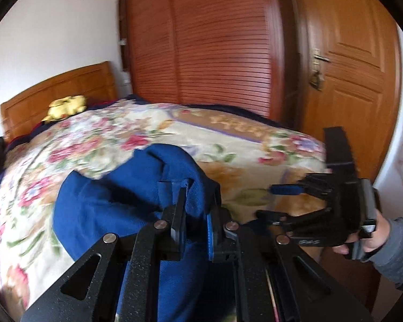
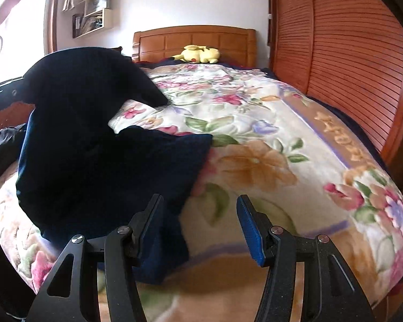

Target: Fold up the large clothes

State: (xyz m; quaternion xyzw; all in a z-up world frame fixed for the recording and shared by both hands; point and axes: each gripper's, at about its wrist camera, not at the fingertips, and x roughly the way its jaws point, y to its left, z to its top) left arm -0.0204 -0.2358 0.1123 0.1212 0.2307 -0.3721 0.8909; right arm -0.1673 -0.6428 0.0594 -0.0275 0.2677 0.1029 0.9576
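Over the floral blanket (image 2: 255,123), my left hand-held gripper (image 1: 197,214) pinches the blue garment (image 1: 107,209) at frame centre while my right hand-held gripper (image 2: 198,228) gapes empty, so next it needs an edge to spread the cloth.

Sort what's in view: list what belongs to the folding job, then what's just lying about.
Part of the job:
- blue garment, pinched in the left gripper
- right gripper, open, holding nothing
- floral blanket, the folding surface

Just lying about:
- yellow plush toy by the headboard
- wall shelf
- louvred wardrobe
- door
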